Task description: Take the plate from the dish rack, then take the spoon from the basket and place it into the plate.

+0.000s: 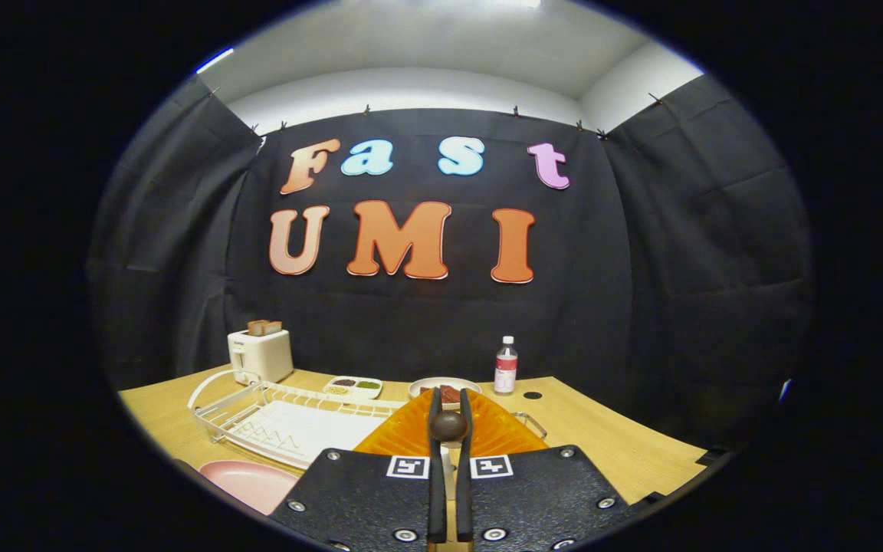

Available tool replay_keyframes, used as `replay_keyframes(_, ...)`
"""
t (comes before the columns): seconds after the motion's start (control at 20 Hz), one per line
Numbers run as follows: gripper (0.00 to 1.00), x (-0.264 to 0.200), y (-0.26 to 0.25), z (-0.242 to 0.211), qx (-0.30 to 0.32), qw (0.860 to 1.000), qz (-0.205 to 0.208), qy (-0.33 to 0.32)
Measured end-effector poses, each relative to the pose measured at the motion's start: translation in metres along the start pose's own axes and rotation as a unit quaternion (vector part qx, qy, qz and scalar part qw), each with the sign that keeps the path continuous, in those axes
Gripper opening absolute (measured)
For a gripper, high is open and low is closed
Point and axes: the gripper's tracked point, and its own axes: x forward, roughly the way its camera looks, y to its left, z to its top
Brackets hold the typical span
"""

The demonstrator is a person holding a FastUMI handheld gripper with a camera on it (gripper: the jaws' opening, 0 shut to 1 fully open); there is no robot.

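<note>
The jaws are nearly shut, pinching a dark rounded spoon end at lower centre, above the orange basket. The pink plate lies on the table at lower left, left of the jaws and beside the rack; the carry should swing leftward and down.

Matt wood-grain table — glossy ribbed orange basket.
</note>
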Motion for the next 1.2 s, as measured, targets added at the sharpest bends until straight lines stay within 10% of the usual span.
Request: replay_keyframes(1.2, 0.05, -0.058, 0.178, -0.110, 0.043, 0.988, 0.120, 0.083)
